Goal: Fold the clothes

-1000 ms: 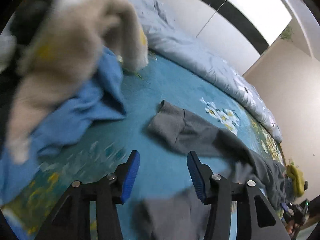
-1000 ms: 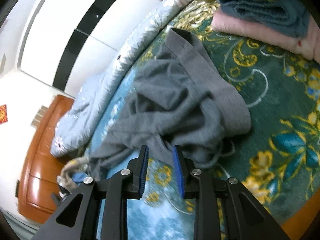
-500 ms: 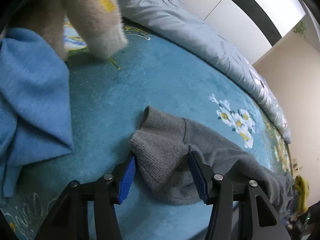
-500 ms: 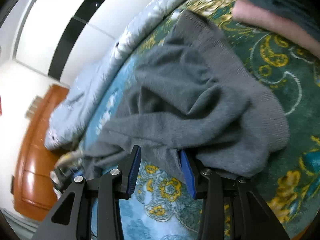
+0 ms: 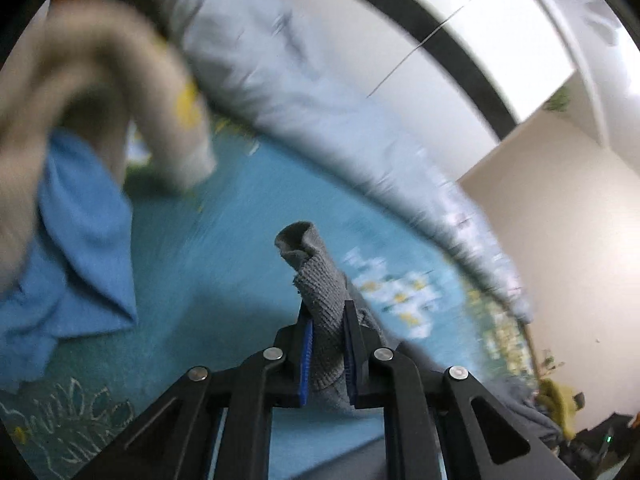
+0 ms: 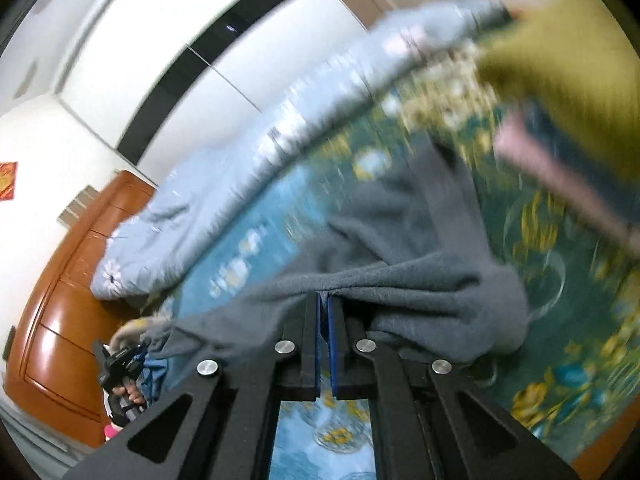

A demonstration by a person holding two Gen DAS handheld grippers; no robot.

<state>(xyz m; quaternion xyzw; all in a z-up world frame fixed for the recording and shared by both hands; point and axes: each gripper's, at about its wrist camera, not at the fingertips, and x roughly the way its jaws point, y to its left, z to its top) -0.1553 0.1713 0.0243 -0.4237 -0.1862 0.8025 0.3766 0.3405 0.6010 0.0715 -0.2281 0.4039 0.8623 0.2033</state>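
A grey knit sweater (image 6: 408,248) lies crumpled on the blue-green floral bedspread (image 6: 256,236). My left gripper (image 5: 326,320) is shut on the sweater's ribbed sleeve cuff (image 5: 316,280), which sticks up between the blue pads and is lifted off the bed. My right gripper (image 6: 324,300) is shut on a fold of the sweater's body, and the cloth drapes over both fingers. Both views are blurred by motion.
A beige fuzzy garment (image 5: 100,80) and a blue garment (image 5: 76,248) lie at the left. A pale blue quilt (image 5: 320,120) runs along the far edge of the bed. Folded olive (image 6: 560,48), dark blue and pink (image 6: 560,176) clothes are stacked at the right. A wooden headboard (image 6: 60,300) stands at the left.
Both grippers have closed on the grey sweater: the left on the sleeve cuff, the right on a body fold. Both have lifted and are moving, so the views blur.
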